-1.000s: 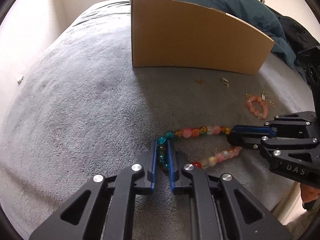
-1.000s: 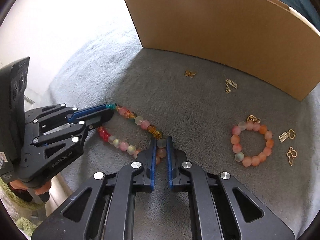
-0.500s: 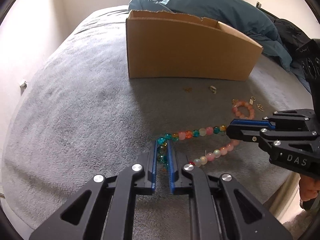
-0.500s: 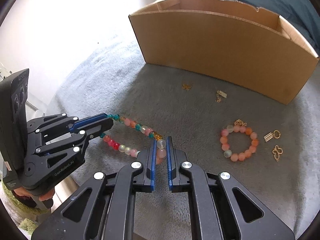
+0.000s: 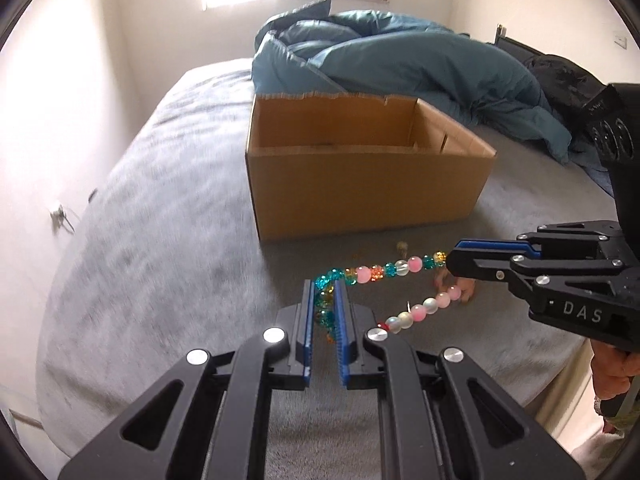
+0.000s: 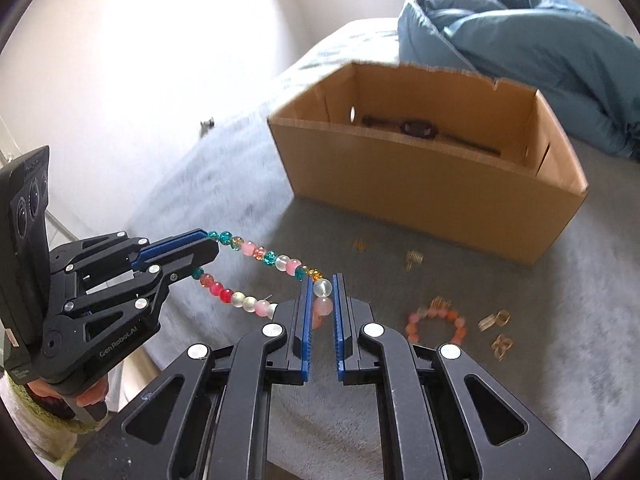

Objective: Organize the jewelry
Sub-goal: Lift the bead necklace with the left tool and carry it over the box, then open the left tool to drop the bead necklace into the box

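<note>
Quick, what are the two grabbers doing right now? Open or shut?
Left gripper: jaws shut on the teal end of the bead necklace.
Right gripper: jaws shut on the pale pink end of the same necklace.

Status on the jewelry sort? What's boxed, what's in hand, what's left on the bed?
Done: one dark strap-like piece, possibly a watch, lies in the cardboard box.
In hand: the multicolored bead necklace, pinched by the left gripper and right gripper, hanging clear of the bed.
Left: the pink bead bracelet and small gold pieces on the grey blanket.
</note>
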A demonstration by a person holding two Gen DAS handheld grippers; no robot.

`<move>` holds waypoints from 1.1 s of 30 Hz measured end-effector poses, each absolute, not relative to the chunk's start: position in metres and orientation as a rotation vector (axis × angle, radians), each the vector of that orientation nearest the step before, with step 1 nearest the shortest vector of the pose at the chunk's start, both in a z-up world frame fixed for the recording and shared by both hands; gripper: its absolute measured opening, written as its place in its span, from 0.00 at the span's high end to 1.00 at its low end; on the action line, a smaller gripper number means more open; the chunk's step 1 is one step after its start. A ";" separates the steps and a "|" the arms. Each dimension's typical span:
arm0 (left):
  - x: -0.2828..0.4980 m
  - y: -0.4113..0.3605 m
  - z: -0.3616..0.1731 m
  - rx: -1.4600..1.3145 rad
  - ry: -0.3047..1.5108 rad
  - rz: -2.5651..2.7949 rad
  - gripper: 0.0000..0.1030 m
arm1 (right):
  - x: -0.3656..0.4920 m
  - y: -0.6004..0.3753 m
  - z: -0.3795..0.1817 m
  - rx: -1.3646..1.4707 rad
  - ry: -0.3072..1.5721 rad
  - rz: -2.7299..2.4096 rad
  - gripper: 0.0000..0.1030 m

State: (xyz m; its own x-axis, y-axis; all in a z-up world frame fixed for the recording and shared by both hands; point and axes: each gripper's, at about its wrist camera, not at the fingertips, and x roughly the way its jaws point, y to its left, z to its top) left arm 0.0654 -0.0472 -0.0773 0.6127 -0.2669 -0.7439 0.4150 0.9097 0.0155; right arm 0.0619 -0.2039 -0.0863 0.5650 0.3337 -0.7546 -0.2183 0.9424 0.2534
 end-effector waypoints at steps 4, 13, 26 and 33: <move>0.074 -0.054 -0.055 0.209 0.775 -0.399 0.91 | 0.069 -0.212 -0.063 0.143 0.874 0.325 0.93; 0.116 -0.075 -0.013 0.251 0.689 -0.402 0.91 | 0.105 -0.230 -0.024 0.150 0.815 0.325 0.93; 0.237 -0.095 -0.012 0.227 0.770 -0.405 0.91 | 0.219 -0.248 -0.033 0.224 0.920 0.352 0.93; 0.298 -0.110 -0.062 0.260 0.943 -0.389 0.91 | 0.287 -0.252 -0.088 0.304 1.129 0.351 0.93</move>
State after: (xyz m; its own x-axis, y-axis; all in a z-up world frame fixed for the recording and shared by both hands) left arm 0.2978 -0.1100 -0.0619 0.5262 -0.2093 -0.8242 0.4329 0.9002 0.0477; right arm 0.2865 -0.2516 -0.0882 0.3835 0.4215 -0.8218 -0.1188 0.9049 0.4087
